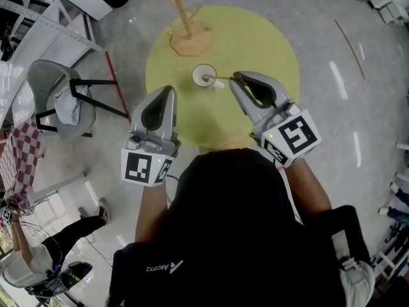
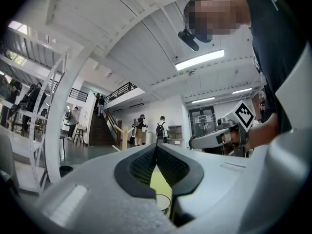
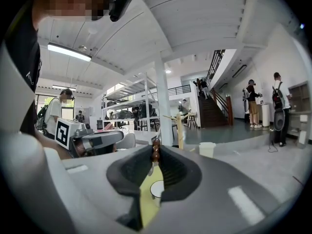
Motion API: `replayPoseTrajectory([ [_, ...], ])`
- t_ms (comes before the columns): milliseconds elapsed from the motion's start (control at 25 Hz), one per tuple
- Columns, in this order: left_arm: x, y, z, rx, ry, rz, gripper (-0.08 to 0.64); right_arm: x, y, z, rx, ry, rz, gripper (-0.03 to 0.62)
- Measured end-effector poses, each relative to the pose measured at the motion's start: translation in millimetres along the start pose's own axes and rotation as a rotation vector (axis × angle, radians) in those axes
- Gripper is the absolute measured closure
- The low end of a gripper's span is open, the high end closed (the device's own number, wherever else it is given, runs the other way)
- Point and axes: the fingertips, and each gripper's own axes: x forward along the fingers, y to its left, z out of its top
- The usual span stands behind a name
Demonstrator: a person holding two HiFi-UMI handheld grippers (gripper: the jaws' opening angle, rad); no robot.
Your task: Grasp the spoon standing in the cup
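Directly below the person's head, a round yellow-green table [image 1: 268, 56] fills the middle of the head view. 1 small white cup [image 1: 206, 75] stands on it, close to the table's centre. 1 spoon [image 1: 222, 79] rests with its lower end in the cup and leans out toward 3 o'clock.

At 3 o'clock from the cup, the right gripper [image 1: 235, 77] has its tips at the spoon's upper end. Its own view shows the 2 jaws clenched on the spoon's brown handle tip, with the pale shaft running down between the pads and the cup's rim visible in the gap below.

At 7 o'clock from the cup, the left gripper [image 1: 169, 91] hovers over the table's near-left part, apart from the cup. Its own view shows the 2 jaw tips pressed together with nothing between them; only the yellow tabletop and part of the cup's rim show through the gap lower down.

At 11 o'clock from the cup, a wooden stand [image 1: 190, 40] sits on the table's far edge. At 9 o'clock, off the table, a grey chair [image 1: 45, 82] stands on the floor.
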Motion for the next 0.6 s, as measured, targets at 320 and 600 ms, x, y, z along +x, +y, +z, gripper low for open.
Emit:
replayPoseTrajectory([
  [320,-2.9,-6.3,0.1,0.003,-0.001,-0.002,0.549,-7.1,1.1,-0.5,-0.007,-0.007,-0.002,0.549],
  [600,-4.7,-9.0,3.0,0.003,-0.002,-0.003,0.549,-10.4,2.9,1.5,-0.008,-0.008,-0.003,0.549],
])
